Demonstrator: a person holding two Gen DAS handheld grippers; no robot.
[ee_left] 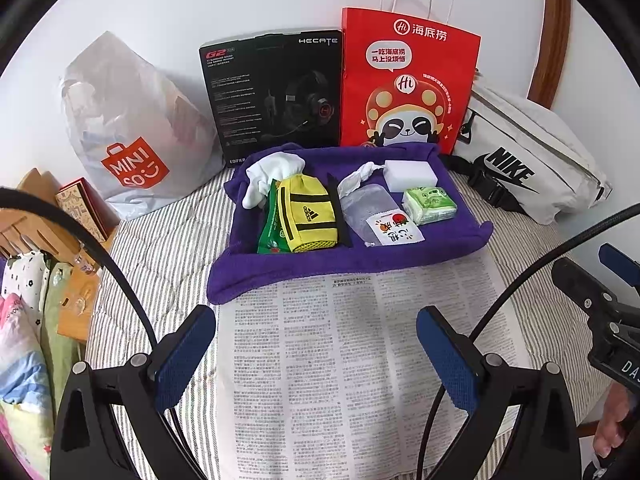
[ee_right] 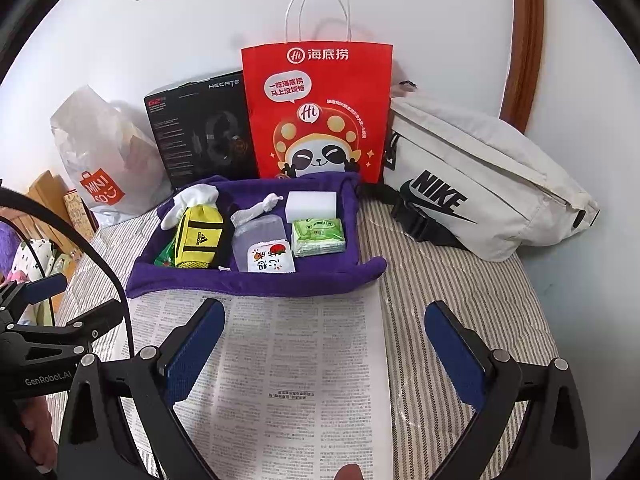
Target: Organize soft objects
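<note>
Far ahead and to the left of the left tool, a translucent white plastic shopping bag with an orange logo leans on the wall, with a black cardboard headset box upright beside it. Straight ahead of both tools, a purple towel-lined tray sits on the striped bed sheet. In its left part lie a white rolled sock, a green plastic snack packet and a yellow fabric pouch with black stripes resting on that packet. In its right part lie a knotted clear plastic bag, a small white printed sachet on top of that bag, a white rectangular sponge block at the back and a green tissue pack just in front of the sponge.

Behind the tray stands a red paper carrier bag with a panda print; right of it a white fabric waist bag with a black logo lies against the wall.

A sheet of newspaper is spread beneath both tools, touching the tray's near edge. The left tool hangs wide open over it, gripping nothing. The right tool is likewise spread wide and empty.
</note>
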